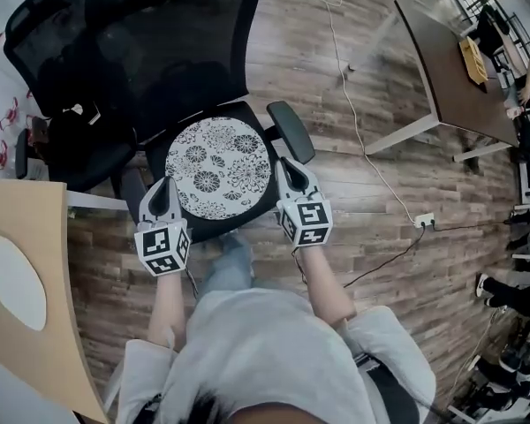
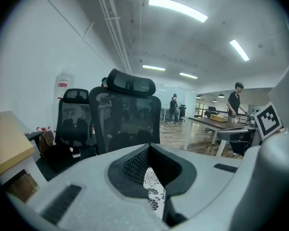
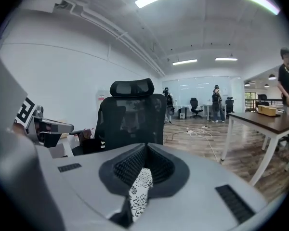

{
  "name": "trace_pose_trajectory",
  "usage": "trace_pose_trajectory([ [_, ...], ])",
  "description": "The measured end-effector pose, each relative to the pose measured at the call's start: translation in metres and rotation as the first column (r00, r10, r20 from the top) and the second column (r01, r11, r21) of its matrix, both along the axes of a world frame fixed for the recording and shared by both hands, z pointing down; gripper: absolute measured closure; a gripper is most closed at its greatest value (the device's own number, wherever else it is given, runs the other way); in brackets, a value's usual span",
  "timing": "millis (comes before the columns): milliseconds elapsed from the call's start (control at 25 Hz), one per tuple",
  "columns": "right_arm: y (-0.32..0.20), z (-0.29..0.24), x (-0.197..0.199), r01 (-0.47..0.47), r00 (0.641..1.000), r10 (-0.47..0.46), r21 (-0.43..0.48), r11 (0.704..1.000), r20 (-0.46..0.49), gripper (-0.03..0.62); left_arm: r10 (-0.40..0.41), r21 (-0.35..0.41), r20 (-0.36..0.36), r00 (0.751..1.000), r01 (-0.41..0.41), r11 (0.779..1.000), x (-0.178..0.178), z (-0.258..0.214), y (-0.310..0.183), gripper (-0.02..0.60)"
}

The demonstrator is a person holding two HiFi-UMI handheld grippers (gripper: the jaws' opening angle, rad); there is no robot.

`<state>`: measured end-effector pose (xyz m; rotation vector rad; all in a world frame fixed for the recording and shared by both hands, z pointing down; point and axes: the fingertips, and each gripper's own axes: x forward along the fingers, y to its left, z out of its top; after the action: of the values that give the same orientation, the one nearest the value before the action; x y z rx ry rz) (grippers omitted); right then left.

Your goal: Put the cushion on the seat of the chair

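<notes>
A round cushion [image 1: 216, 168] with a black-and-white flower print hangs between my two grippers, just over the black seat [image 1: 214, 226] of a mesh office chair [image 1: 163, 51]. My left gripper [image 1: 164, 185] is shut on its left rim and my right gripper [image 1: 285, 165] on its right rim. In the left gripper view the jaw tips [image 2: 148, 146] meet, with printed fabric [image 2: 154, 192] in the gap beneath them. The right gripper view shows the same: closed tips [image 3: 145, 146] and fabric [image 3: 139, 189] below. Whether the cushion touches the seat I cannot tell.
The chair's right armrest [image 1: 291, 132] sits just beyond my right gripper. A second black chair [image 1: 44, 56] stands at the left, beside a light wooden tabletop [image 1: 31, 325]. A brown table [image 1: 442, 60] is at the far right, and a cable runs to a power strip [image 1: 424, 221].
</notes>
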<state>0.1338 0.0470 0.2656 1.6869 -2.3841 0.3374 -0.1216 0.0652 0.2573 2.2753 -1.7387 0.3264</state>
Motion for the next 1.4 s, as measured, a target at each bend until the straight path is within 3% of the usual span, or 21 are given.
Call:
trace_pose_trajectory([
  [760,0.061,-0.093,0.001,-0.036,0.999,0.039,0.178,0.983,-0.013,0.574,0.048,0.167,-0.088,0.995,-0.033,0.985,-0.003,-0.092,0.050,0.571],
  [1400,0.111,-0.140,0.007,-0.049,0.999,0.053,0.278,0.959,-0.007,0.574,0.014,0.262,-0.087,0.996,0.009,0.965,-0.013,-0.131,0.098,0.571],
])
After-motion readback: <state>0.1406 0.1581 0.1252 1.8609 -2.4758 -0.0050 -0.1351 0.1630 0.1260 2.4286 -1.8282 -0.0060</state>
